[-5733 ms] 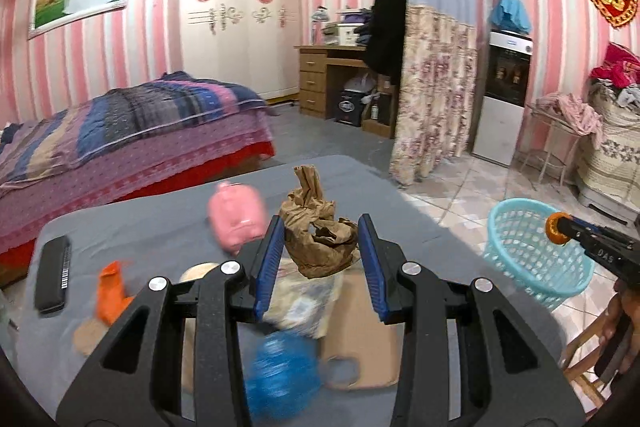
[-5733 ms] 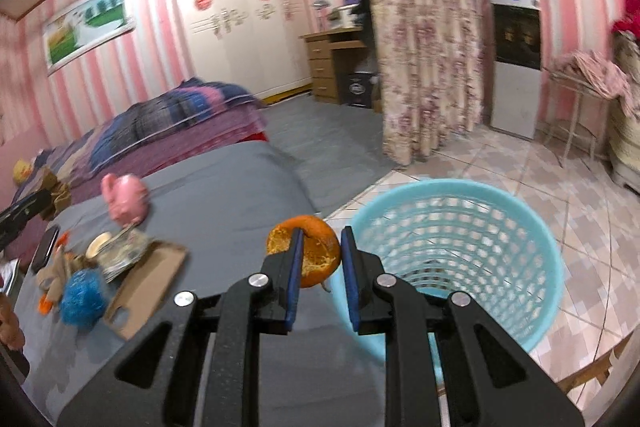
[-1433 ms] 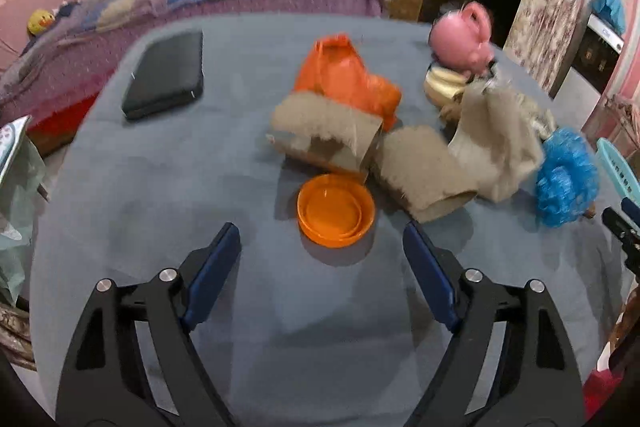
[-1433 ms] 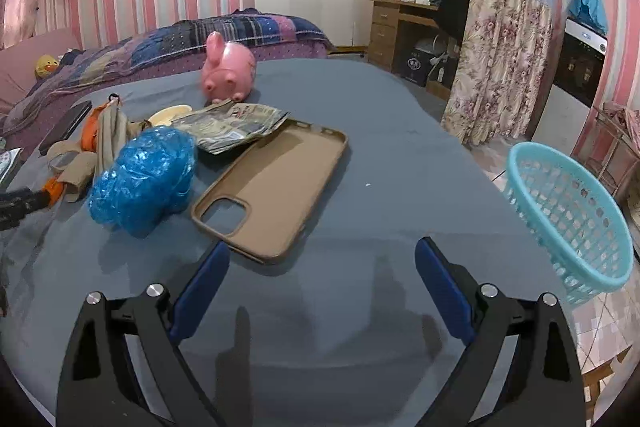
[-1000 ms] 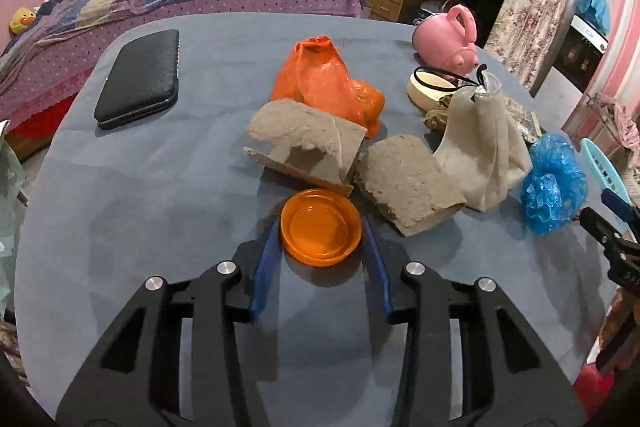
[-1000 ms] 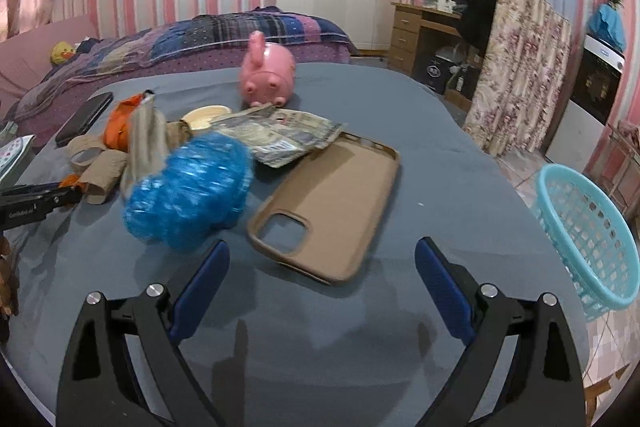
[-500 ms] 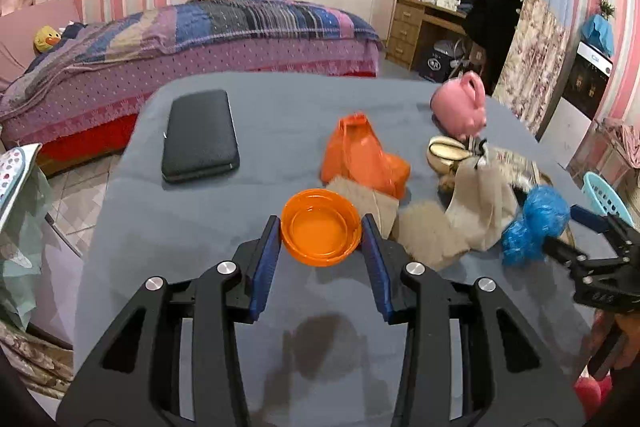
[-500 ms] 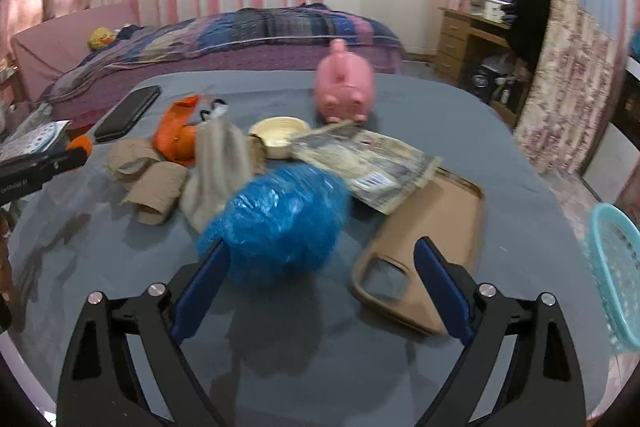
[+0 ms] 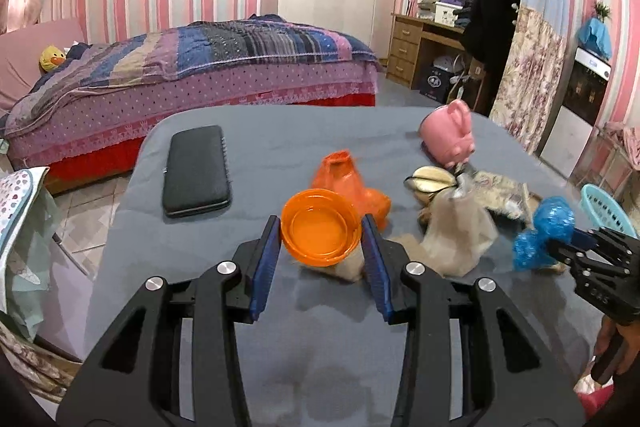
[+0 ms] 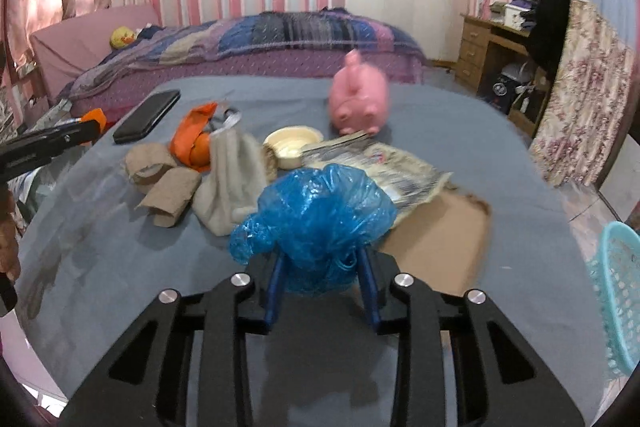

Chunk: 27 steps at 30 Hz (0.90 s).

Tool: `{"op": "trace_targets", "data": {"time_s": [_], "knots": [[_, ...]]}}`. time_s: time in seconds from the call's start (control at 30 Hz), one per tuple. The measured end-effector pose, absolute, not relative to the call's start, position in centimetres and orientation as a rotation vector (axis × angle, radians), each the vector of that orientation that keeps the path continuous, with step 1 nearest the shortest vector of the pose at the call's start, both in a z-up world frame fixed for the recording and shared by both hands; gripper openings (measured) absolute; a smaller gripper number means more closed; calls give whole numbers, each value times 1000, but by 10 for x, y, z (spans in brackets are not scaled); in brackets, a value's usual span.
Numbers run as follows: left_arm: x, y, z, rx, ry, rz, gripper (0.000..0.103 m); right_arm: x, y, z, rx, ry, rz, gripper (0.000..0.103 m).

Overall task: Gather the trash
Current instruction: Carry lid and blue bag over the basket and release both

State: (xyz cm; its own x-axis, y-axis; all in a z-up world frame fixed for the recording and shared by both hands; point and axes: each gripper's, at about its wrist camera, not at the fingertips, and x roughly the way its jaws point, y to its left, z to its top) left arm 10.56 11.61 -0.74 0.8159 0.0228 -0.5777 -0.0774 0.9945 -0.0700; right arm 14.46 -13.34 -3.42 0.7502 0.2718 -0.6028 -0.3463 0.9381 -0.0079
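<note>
My left gripper (image 9: 320, 239) is shut on an orange plastic lid (image 9: 320, 227) and holds it above the grey table (image 9: 280, 147). In the right wrist view, my right gripper (image 10: 320, 275) has its jaws closing on a crumpled blue plastic bag (image 10: 316, 215), and the pads press its lower part. The same blue bag (image 9: 546, 231) shows at the right of the left wrist view, with the right gripper behind it. An orange plastic bag (image 10: 196, 135), two brown cardboard rolls (image 10: 164, 183) and a beige crumpled bag (image 10: 232, 175) lie on the table beyond.
A pink piggy bank (image 10: 360, 99), a cream dish (image 10: 292, 143), a printed wrapper (image 10: 384, 163), a tan phone case (image 10: 440, 239) and a black wallet (image 9: 196, 171) also lie on the table. A turquoise basket (image 10: 620, 299) stands off the right edge. A bed (image 9: 180, 67) is behind.
The left gripper closed on the orange lid and lifted it off the table. The right gripper moved in on the blue bag and its wide jaws closed around it.
</note>
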Motion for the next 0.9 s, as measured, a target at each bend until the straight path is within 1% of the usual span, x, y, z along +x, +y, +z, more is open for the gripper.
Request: {"op": "trace_targets", "data": {"time_s": [0.33,0.47,0.6,0.9], "knots": [[121,58,7,-74,582,-3,40,137,-242,-2,-100,572,150,32],[131,32,12,-59,576,-44,40,142,-278,-1,-84,568,84,32],[143,-4,16,-21,563,-88,40,145,-315,-4,-7,565,30,32],[165,-74,25,-5,540,-196,40,147,-365,-5,28,559,-62,32]]}}
